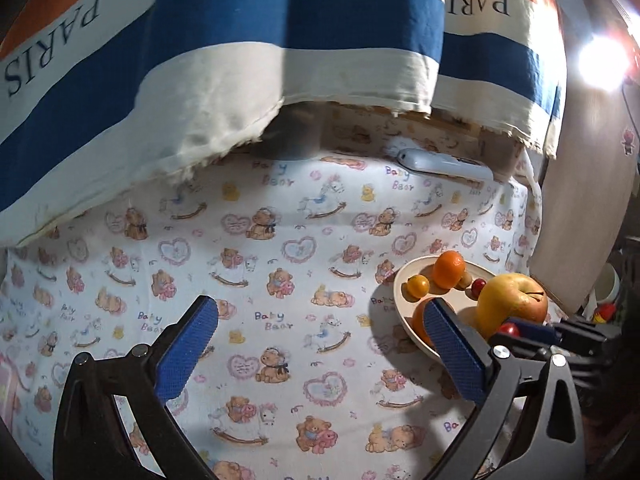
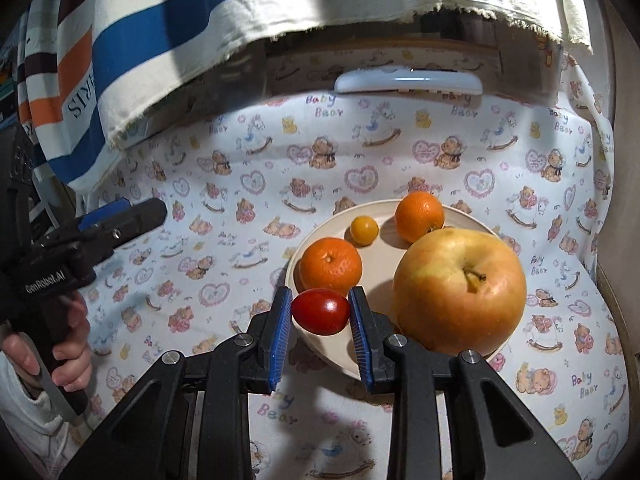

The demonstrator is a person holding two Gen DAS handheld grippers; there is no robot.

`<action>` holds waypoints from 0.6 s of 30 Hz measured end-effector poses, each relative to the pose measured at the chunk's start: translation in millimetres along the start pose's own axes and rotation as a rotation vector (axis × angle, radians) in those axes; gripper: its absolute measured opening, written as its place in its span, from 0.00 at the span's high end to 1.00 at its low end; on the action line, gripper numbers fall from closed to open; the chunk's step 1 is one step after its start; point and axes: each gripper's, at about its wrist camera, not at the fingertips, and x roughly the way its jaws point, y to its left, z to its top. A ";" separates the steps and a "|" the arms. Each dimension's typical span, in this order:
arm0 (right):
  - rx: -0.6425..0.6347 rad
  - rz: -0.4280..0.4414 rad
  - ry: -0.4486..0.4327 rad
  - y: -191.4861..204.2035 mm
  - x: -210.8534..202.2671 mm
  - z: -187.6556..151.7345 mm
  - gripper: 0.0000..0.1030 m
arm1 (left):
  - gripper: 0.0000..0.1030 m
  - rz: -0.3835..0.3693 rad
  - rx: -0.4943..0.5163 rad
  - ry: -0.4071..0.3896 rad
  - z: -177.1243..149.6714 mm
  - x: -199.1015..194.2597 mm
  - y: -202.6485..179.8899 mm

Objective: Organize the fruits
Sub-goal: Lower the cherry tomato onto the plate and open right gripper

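The right gripper (image 2: pixel 320 312) is clamped on a red cherry tomato (image 2: pixel 320 311) over the near rim of the cream plate (image 2: pixel 320 236). Beyond lie a tangerine (image 2: pixel 330 266), a big apple (image 2: pixel 460 290), a yellow tomato (image 2: pixel 364 230) and another tangerine (image 2: pixel 419 216). At left, the left gripper (image 1: pixel 320 354) hangs with its tongs apart over the bear-print cloth (image 1: pixel 280 280).

Left wrist view: near orange (image 1: pixel 421 322) in plate (image 1: pixel 404 286) half hidden behind blue pad (image 1: pixel 454 354) of left gripper (image 1: pixel 320 350), lower right of frame. Small brown fruit (image 1: pixel 465 280) mostly hidden behind far orange (image 1: pixel 449 269); kind unclear. Right gripper (image 1: pixel 532 330) largely cut off by own arm of left gripper; only red tomato (image 1: pixel 509 329) tip shows. Items at right edge (image 1: pixel 604 308) too dim to identify.

Right wrist view: plate (image 2: pixel 332 354) near rim covered by right gripper fingers (image 2: pixel 280 336).
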 end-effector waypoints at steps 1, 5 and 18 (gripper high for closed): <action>0.002 -0.002 0.009 -0.1 2.8 -1.5 0.71 | 0.01 0.008 0.006 -0.008 -1.5 -0.4 0.2; 0.004 -0.001 0.030 -1.3 8.9 -3.2 0.71 | 0.01 0.017 0.021 -0.027 -7.2 -1.6 -1.0; -0.005 0.002 0.064 1.0 15.9 -5.5 0.71 | 0.01 0.025 0.028 -0.023 -11.7 -0.4 -4.2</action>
